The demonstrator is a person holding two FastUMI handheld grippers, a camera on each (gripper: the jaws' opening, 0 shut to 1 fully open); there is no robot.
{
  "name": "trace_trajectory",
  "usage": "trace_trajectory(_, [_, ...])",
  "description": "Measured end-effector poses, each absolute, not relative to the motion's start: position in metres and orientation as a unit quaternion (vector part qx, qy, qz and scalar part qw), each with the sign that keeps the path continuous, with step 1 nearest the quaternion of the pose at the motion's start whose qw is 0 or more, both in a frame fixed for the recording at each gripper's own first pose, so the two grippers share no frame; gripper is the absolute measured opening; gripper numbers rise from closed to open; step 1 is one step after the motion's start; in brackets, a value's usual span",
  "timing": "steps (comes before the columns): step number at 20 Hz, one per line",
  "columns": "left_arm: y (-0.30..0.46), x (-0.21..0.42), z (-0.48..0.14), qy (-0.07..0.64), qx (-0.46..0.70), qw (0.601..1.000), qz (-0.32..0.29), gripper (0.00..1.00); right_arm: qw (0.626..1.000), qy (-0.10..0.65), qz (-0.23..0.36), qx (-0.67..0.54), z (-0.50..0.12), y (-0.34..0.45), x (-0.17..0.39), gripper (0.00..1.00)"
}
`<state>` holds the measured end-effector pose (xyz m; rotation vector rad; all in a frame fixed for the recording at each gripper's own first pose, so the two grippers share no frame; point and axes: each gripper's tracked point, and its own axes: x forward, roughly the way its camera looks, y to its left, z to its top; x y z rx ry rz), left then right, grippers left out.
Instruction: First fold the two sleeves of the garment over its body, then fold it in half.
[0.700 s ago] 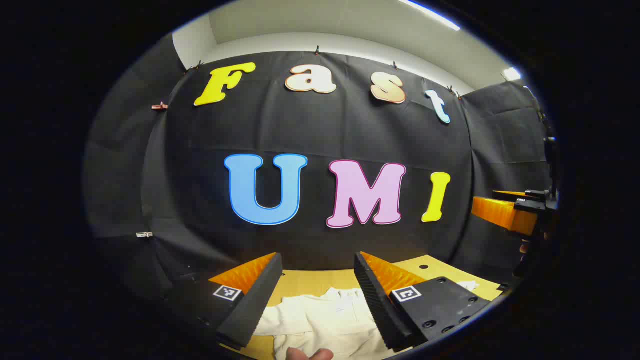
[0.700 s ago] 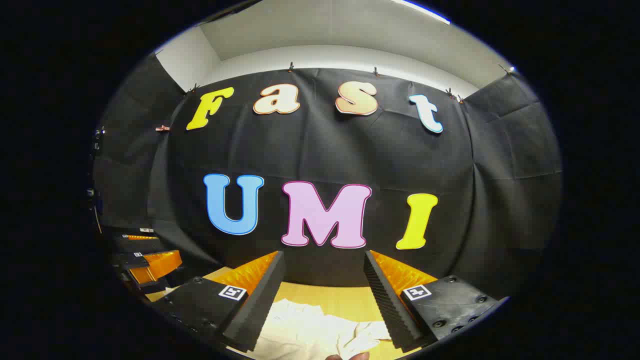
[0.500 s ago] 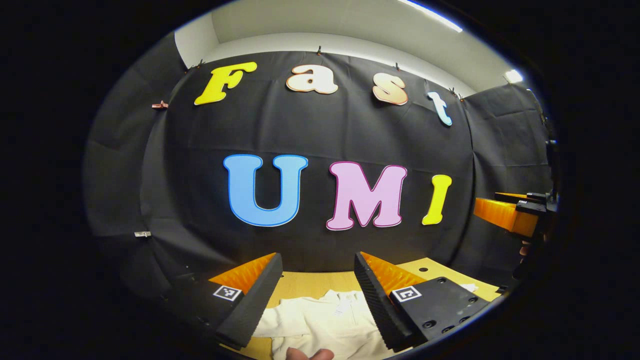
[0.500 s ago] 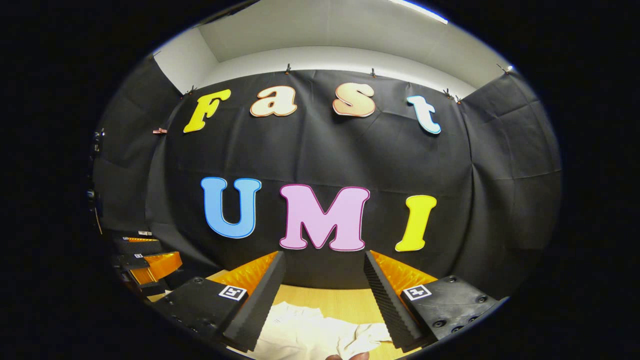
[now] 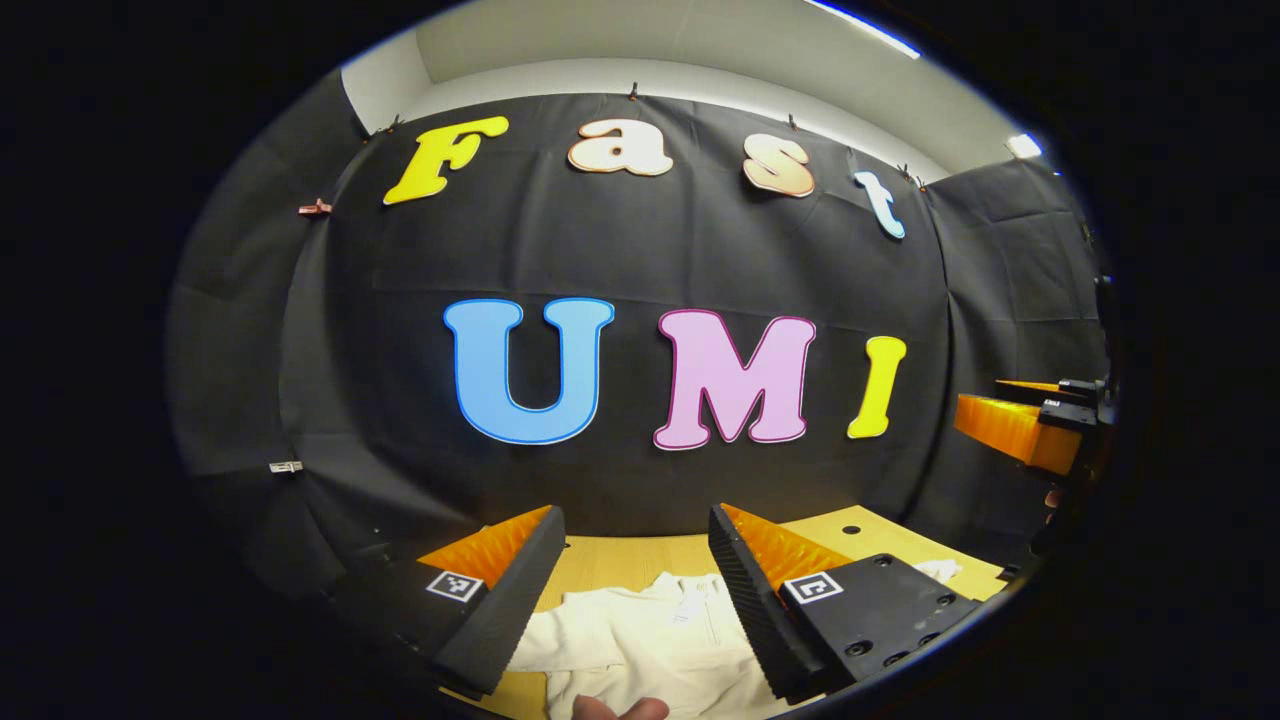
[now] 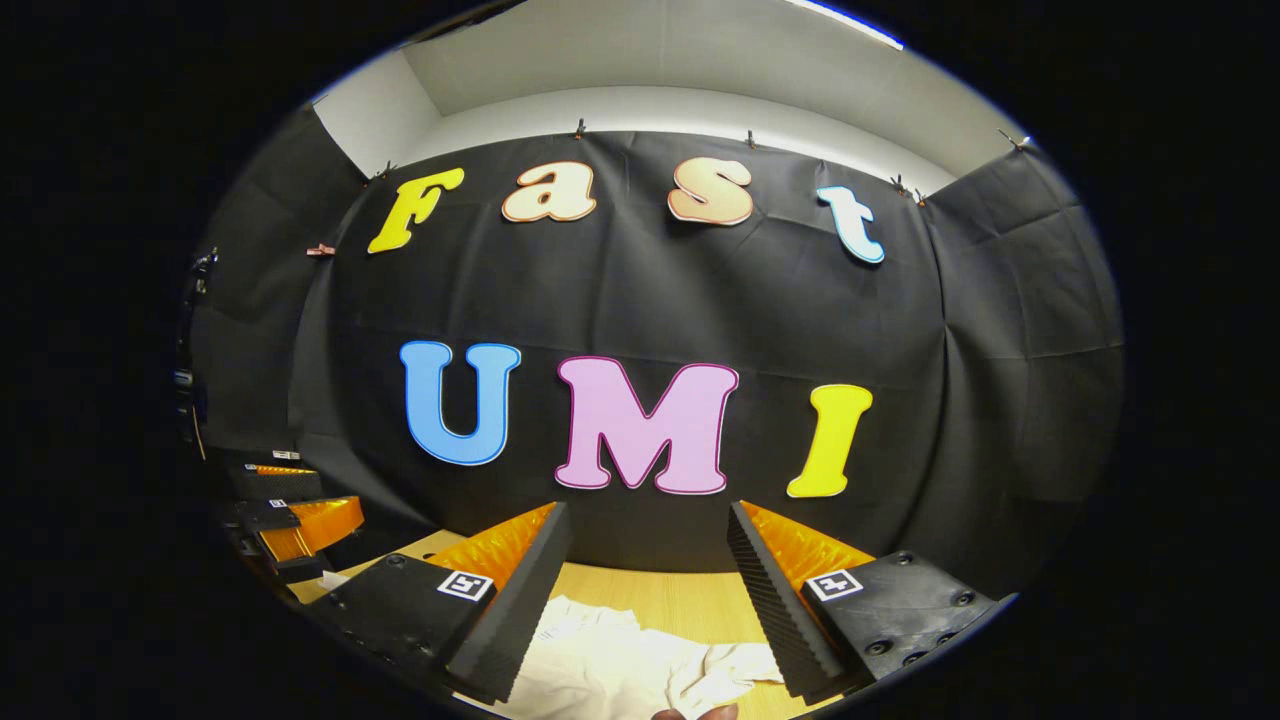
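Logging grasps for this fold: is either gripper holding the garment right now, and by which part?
Nothing is held. The left gripper and right gripper are both open above the table, with the pale garment lying loose below them.

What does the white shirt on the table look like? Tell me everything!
The garment is cream-white soft cloth, lying rumpled on the wooden table. In the left gripper view a collar area with a small tag faces the far side and one sleeve spreads sideways. In the right gripper view its edge is bunched into wrinkles. Nothing is folded yet. Both open tools, left and right, hover above it without touching.
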<state>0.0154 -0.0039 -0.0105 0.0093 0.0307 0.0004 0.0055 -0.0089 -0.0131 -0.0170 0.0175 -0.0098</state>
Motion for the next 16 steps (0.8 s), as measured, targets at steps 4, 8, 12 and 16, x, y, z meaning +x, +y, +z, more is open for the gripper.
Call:
trace_trajectory(4, [-0.005, 0.017, -0.019, 0.025, 0.008, 1.0, 0.001, 0.94, 1.0, 0.019, -0.014, -0.002, -0.023, -0.018, 0.003, 0.98])
trace_trajectory(8, [-0.012, 0.02, -0.039, 0.044, 0.014, 0.999, -0.004, 0.94, 0.996, 0.06, -0.057, -0.012, -0.064, -0.072, 0.0, 0.98])
trace_trajectory(12, [-0.044, 0.03, -0.059, 0.061, 0.036, 0.997, -0.027, 0.94, 0.984, 0.118, -0.127, -0.026, -0.126, -0.173, -0.005, 0.97])
trace_trajectory(16, [-0.089, 0.054, -0.08, 0.096, 0.027, 0.994, -0.036, 0.94, 0.968, 0.173, -0.177, -0.033, -0.193, -0.264, -0.005, 0.97])
